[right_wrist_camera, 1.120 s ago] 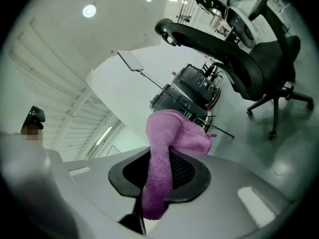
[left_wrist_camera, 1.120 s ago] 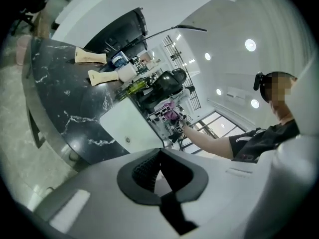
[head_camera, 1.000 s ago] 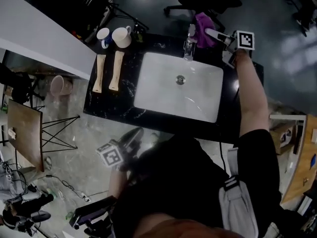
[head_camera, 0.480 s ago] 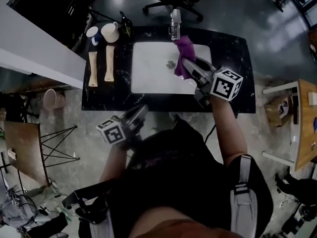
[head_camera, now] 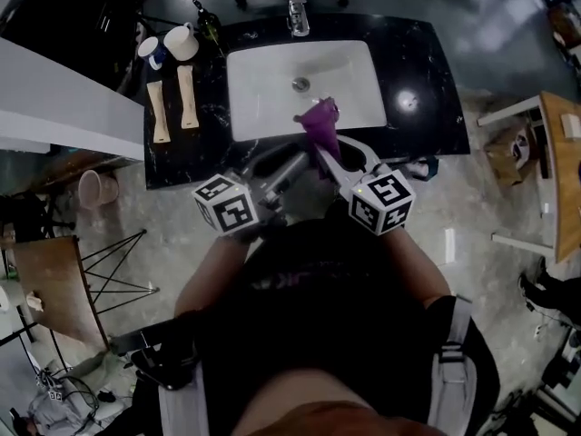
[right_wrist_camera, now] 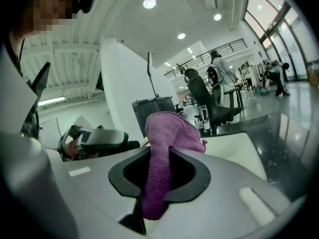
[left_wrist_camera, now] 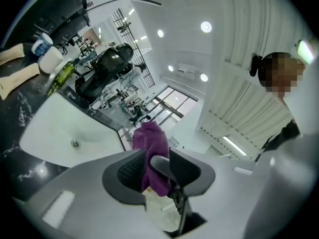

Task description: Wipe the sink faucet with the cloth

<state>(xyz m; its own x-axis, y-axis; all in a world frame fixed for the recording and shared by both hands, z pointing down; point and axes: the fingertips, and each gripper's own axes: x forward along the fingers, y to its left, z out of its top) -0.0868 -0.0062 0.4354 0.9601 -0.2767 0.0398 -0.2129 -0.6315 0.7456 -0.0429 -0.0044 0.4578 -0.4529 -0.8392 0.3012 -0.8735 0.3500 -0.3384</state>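
purple and napped like microfibre, the cloth (head_camera: 319, 121) is pinched in the right gripper (right_wrist_camera: 158, 169). its jaws are closed on the cloth's middle, so a folded crown stands out past the tips and a tail hangs back toward the camera. that leaves a soft wad free in front, which looks like the reason for gripping it mid-length. the left gripper (left_wrist_camera: 155, 171) sits tip to tip with it from 9 o'clock. in the left gripper view the same cloth runs through the narrow gap between the dark pads, beside a grey fingertip (left_wrist_camera: 159, 162) that seems to belong to the other tool. so the left gripper appears to be nipping the cloth as well, perhaps to share or take over the hold. in the head view the cloth hangs over the 6 o'clock rim of the white sink (head_camera: 259, 98). the chrome faucet (head_camera: 296, 12) stands at the basin's 12 o'clock, well apart and touched by neither tool. both tools are held close in front of the person's body, not out over the basin, so no wiping is under way. a white mug (head_camera: 180, 42) and a green bottle (head_camera: 209, 24) stand on the black marble counter (head_camera: 427, 80) at about 10 o'clock from the basin, off any line to the faucet. to wipe, the wad would need to cross the whole basin to 12 o'clock.
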